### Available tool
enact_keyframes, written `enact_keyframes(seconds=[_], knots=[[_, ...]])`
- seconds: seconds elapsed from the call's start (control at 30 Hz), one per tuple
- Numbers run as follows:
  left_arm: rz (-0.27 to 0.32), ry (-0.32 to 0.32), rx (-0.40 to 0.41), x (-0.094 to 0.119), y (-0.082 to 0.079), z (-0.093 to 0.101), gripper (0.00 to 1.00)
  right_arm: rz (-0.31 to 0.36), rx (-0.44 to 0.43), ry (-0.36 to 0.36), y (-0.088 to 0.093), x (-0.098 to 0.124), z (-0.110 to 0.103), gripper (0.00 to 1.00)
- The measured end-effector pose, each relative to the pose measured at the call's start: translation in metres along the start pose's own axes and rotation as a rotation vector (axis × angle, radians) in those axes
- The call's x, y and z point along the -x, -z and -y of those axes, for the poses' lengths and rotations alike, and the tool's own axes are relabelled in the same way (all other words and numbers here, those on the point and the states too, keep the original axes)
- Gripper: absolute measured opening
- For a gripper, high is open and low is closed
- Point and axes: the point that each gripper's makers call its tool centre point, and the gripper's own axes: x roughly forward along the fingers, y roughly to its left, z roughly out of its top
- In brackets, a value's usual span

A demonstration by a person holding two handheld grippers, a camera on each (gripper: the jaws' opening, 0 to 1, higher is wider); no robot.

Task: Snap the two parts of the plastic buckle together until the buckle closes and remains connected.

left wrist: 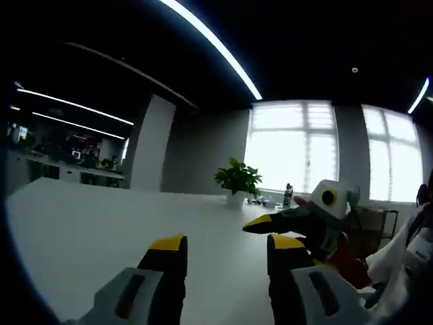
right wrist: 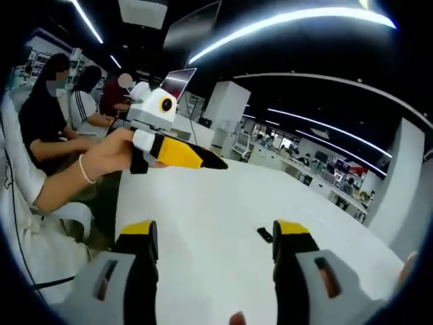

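Observation:
A small black buckle piece (right wrist: pixel 265 235) lies on the white table (right wrist: pixel 203 203), just left of my right gripper's right-hand jaw. My right gripper (right wrist: pixel 215 230) hovers over the table, open with nothing between its jaws. In the same view a hand (right wrist: pixel 111 156) holds my left gripper (right wrist: pixel 215 162) above the table's left side. My left gripper (left wrist: pixel 226 244) is open and holds nothing, with bare white table (left wrist: pixel 101 223) ahead of it. My right gripper (left wrist: pixel 260 225) reaches into the left gripper view from the right, just above the right-hand jaw.
A potted plant (left wrist: pixel 237 179) and a dark bottle (left wrist: pixel 287 196) stand at the table's far edge by bright windows. Several people (right wrist: pixel 47 108) sit along the table's left side near an open laptop (right wrist: pixel 177 80). A chair (left wrist: pixel 372 223) stands at the right.

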Motion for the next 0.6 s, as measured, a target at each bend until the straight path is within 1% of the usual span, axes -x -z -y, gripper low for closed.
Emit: enact_keyframes(seconds=[0.1, 0.2, 0.3, 0.43, 0.5, 0.6], knots=[[0.002, -0.052, -0.012, 0.006, -0.001, 0.001, 0.56, -0.004, 0.006, 0.028, -0.006, 0.007, -0.003, 0.72], [0.013, -0.083, -0.007, 0.012, -0.003, 0.003, 0.64, 0.014, -0.014, 0.051, -0.012, 0.014, -0.006, 0.73], [0.006, -0.106, -0.003, 0.016, -0.002, 0.006, 0.72, 0.014, -0.040, 0.082, -0.015, 0.021, -0.006, 0.74], [0.003, -0.126, 0.006, 0.024, 0.005, 0.009, 0.78, 0.018, -0.107, 0.136, -0.013, 0.035, 0.001, 0.74], [0.003, -0.133, 0.015, 0.029, 0.007, 0.010, 0.81, 0.015, -0.142, 0.156, -0.010, 0.043, 0.004, 0.75], [-0.009, -0.163, 0.034, 0.036, 0.015, 0.011, 0.88, -0.003, -0.188, 0.178, -0.002, 0.052, 0.006, 0.77]])
